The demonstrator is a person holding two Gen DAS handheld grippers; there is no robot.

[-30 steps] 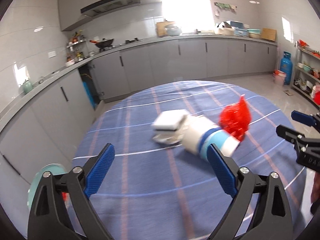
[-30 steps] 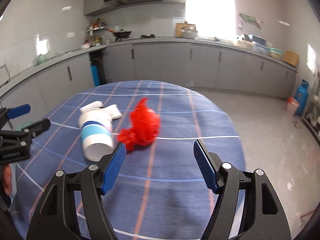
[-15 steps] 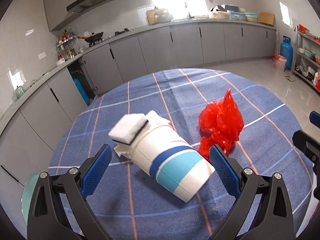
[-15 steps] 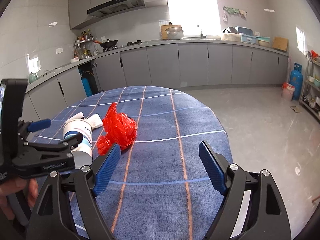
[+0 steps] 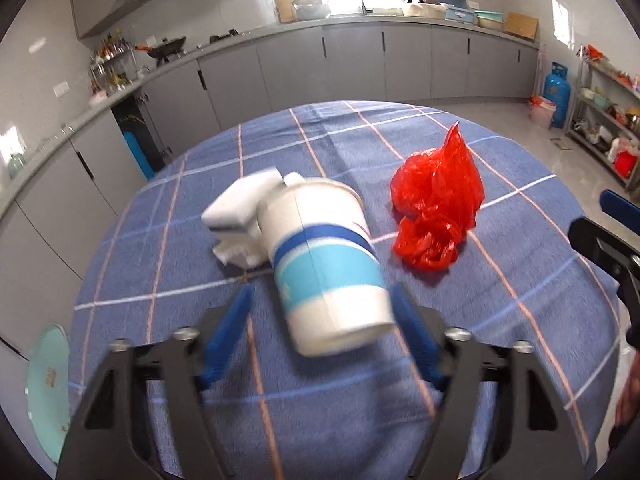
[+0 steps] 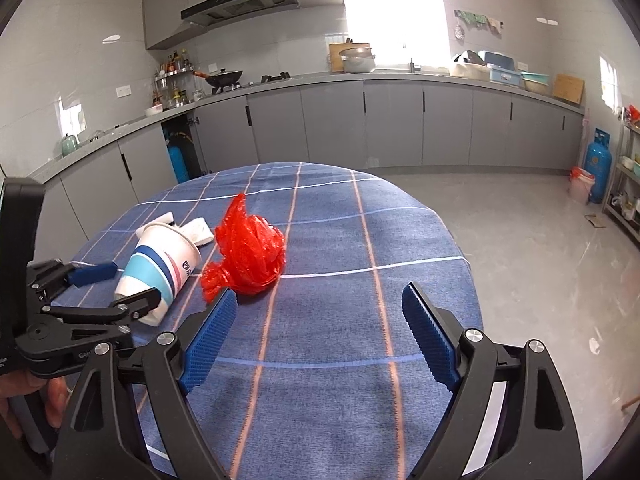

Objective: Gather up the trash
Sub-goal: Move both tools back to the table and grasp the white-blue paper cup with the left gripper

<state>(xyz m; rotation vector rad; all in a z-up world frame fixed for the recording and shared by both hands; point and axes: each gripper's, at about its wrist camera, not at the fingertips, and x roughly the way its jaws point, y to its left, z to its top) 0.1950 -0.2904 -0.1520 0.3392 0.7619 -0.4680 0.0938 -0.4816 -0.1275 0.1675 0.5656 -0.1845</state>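
Left gripper is low over the tabletop, fingers set at a medium gap either side of the base end of the paper cup. Cup lies on its side, white with blue bands, base toward the camera. The right pad looks to be at the cup wall, the left pad has a gap; contact can't be confirmed because of blur. From the right wrist view the left gripper's fingers straddle the cup near its base.

White crumpled paper/tissue sits at the cup's rim end, touching it. Red plastic bag, bunched up, sits just beside the cup on its right, apart from it.

Right gripper hovers above the near part of the tabletop, fingers wide, nothing between them. The red bag is ahead of its left finger, not touching it.

Round tabletop has a blue checked cloth. Teal round plate or lid sits at far left, off the table edge, lower level.
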